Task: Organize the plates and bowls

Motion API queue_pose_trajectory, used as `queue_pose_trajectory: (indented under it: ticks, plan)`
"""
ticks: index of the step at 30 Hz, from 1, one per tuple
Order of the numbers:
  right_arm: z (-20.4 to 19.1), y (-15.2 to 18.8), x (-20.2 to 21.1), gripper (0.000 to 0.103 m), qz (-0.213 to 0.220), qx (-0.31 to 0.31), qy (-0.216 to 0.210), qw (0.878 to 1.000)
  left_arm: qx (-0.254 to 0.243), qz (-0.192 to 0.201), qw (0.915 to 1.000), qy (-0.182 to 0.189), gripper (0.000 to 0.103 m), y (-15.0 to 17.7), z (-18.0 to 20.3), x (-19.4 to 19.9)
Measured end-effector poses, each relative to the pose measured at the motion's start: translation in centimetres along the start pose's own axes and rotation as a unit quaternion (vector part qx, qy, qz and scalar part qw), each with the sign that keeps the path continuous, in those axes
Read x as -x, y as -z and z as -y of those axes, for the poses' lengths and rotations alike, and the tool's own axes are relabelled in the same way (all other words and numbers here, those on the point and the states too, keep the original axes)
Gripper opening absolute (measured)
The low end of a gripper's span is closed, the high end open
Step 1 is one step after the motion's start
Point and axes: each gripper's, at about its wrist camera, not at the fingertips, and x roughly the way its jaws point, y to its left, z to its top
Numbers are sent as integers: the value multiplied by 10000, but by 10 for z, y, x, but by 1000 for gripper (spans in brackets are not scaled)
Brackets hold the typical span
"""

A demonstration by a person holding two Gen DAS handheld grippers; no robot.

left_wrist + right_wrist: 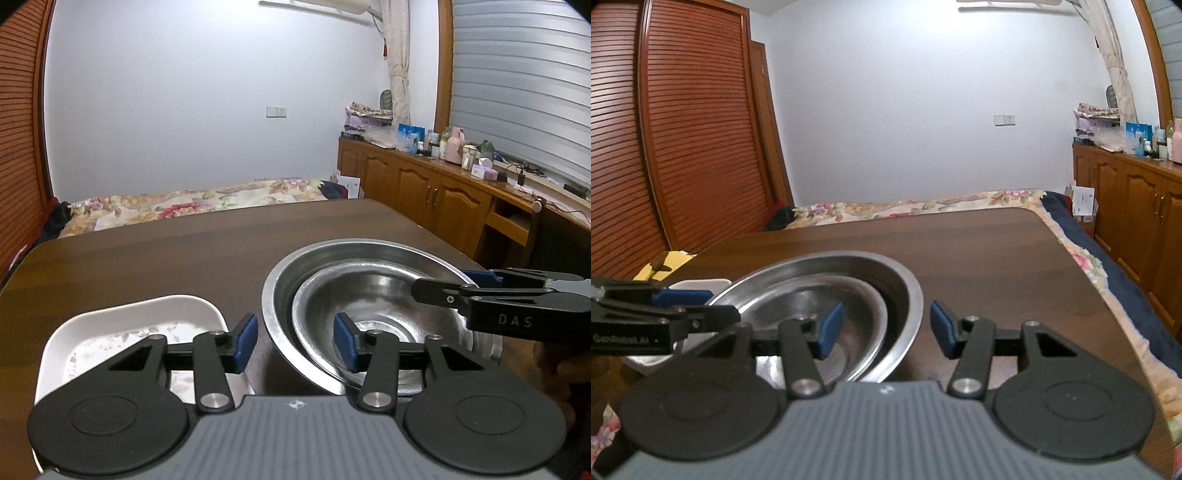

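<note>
A small steel bowl (pixel 369 295) sits nested, tilted, inside a large steel bowl (pixel 284 288) on the dark wooden table (pixel 166 258). To their left lies a white rectangular dish (pixel 122 321) with a floral print. My left gripper (pixel 295 342) is open and straddles the bowls' left rims, its pads clear of the metal. In the right wrist view my right gripper (pixel 886 328) is open astride the large bowl's (pixel 901 291) right rim, one pad inside over the small bowl (pixel 798 299). Each gripper shows in the other's view: the right gripper (pixel 443 283) and the left gripper (pixel 709 306).
A bed with a floral cover (pixel 203 199) lies beyond the table's far edge. Wooden cabinets (pixel 424 181) topped with bottles line the right wall, and louvred wardrobe doors (pixel 683 147) stand at the left. The table's right edge (pixel 1108 302) runs close to the right gripper.
</note>
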Motion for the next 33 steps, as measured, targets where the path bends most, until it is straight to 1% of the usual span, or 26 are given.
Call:
queue_pose_trajectory:
  ticks: [5,12,16,19,22,23,24,27,33]
  plan:
    - [-4,4,-2,54,-30,19,-83,10000,14,-9,10000,22,44,1,1,0]
    - [2,4,-5,53,-61,-163,-259,9995,50,-39,10000,36,43,0,2,-2]
    - [3,4,-4,51,-58,-218,-274,9994,27,-98,9999,69,42,1,1,-5]
    - [5,4,-5,48,-87,-283,-316,9991,7,-145,9999,90,40,3,1,-6]
    - [4,5,-7,43,-145,-302,-325,9989,45,-153,9998,97,37,4,0,-7]
    - [5,5,-8,38,-158,-319,-339,9988,67,-153,9998,96,36,4,-1,-6]
    - [5,5,-8,36,-174,-341,-347,9987,98,-153,9998,100,35,4,-2,-6]
    - [7,5,-8,30,-139,-425,-335,9984,37,-125,9998,116,34,5,0,-4]
    - [9,3,-3,29,-4,-602,-397,9974,16,21,9999,153,33,2,1,7]
